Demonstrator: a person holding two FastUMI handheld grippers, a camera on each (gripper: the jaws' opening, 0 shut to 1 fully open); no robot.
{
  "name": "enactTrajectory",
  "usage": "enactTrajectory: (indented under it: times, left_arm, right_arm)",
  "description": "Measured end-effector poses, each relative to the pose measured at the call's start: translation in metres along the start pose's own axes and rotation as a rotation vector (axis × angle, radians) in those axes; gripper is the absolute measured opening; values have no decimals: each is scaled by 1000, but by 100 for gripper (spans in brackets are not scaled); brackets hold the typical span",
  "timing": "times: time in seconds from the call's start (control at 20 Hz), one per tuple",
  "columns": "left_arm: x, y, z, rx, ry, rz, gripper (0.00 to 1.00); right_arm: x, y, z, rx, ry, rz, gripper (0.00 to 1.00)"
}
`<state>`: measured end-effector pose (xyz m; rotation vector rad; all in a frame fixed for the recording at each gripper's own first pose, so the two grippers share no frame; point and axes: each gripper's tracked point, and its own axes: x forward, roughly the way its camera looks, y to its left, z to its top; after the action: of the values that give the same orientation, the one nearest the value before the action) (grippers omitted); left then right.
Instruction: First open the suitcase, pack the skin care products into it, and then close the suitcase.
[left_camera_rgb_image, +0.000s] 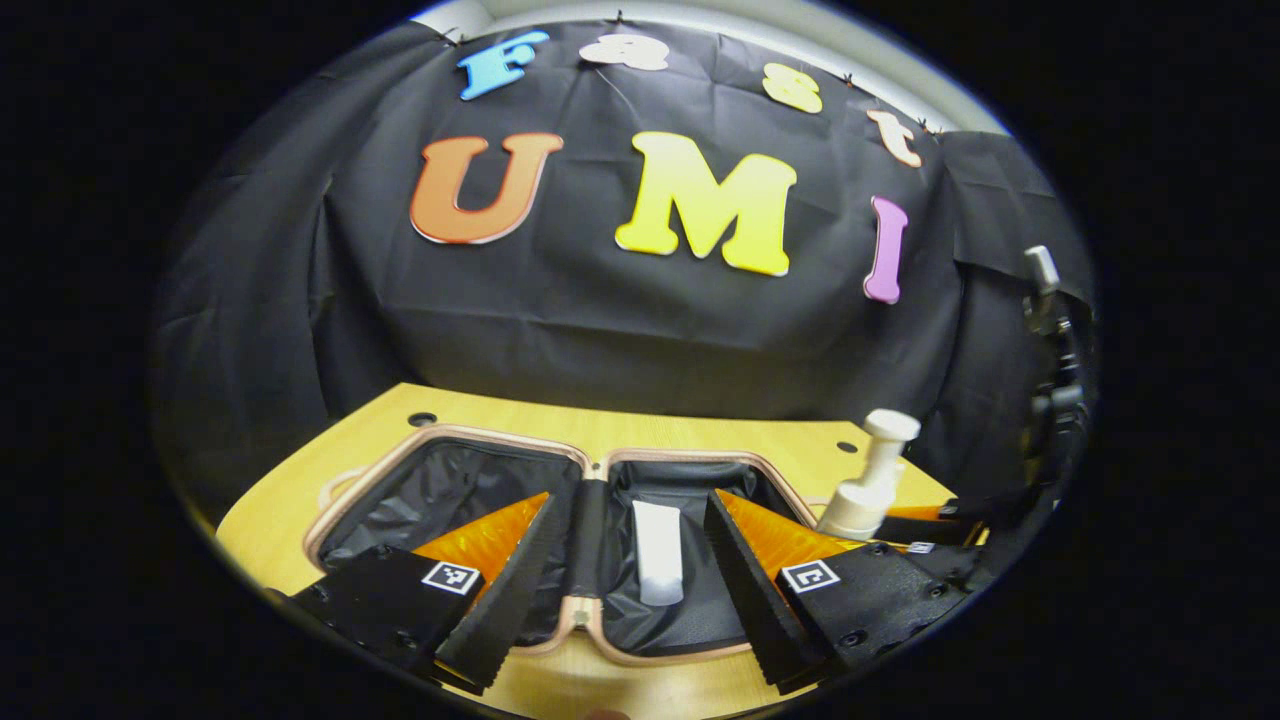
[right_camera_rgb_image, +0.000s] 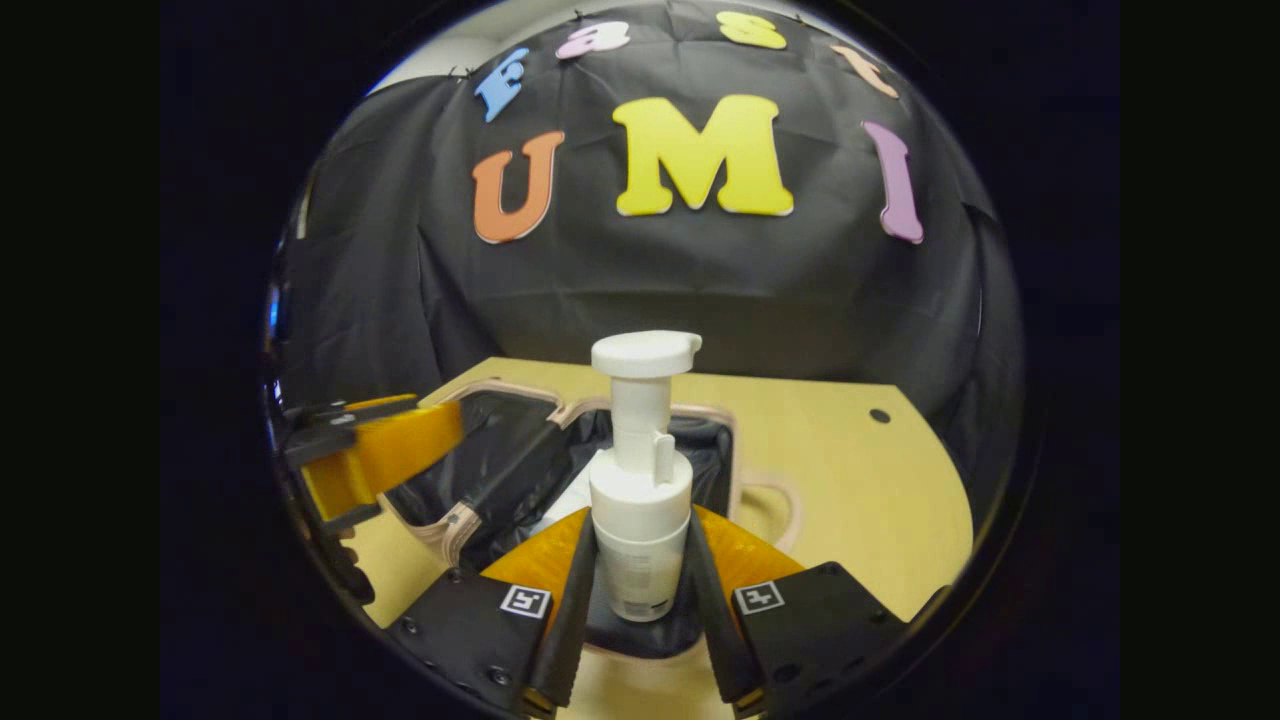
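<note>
- The pink-rimmed hard-shell suitcase with black fabric lining (left_camera_rgb_image: 600, 470) lies fully open and flat on the light wooden table (left_camera_rgb_image: 700, 420), both halves facing up. This posture exposes both compartments from above, so items can be lowered straight in.
- A white squeeze tube of skin care product (left_camera_rgb_image: 658, 550) already lies in the right-hand compartment as seen in the left gripper view, lengthwise and close to the centre hinge. That leaves the outer part of that compartment free.
- The right gripper (right_camera_rgb_image: 640, 590) is closed on the body of the white pump bottle with a flat dispenser head (right_camera_rgb_image: 640, 480). Both fingers press the lower body, which keeps the bottle upright and the pump head clear of the grip.
- In the right gripper view the bottle hangs over the near edge of the suitcase, above the compartment that holds the tube. Judgement: this is the transfer step, with lowering and release to follow.
- The left gripper (left_camera_rgb_image: 625, 590) is spread wide and holds nothing. It hovers over the near rim, straddling the hinge, and appears to be parked out of the bottle's path.
- Edges: the raised pink rim surrounds each compartment; the bottle base must clear it before descent.
- Open room: the left-hand compartment is bare lining. Bare table surface lies beyond the suitcase, up to the booth wall.
- Risk, as a judgement: an upright bottle may obstruct closing, so laying it flat would suit.
</note>
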<state>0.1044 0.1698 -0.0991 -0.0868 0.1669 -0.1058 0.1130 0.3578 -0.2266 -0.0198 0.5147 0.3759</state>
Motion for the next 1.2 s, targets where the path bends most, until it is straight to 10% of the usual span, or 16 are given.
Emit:
enactTrajectory:
  times: [0.5, 1.2]
  left_arm:
    - [-69, 92, 30, -82, -239, 82, 93]
    - [-62, 146, 4, -75, -227, 165, 96]
  right_arm:
    - [67, 4, -6, 56, 136, -95, 50]
    - [121, -17, -48, 240, 439, -180, 49]
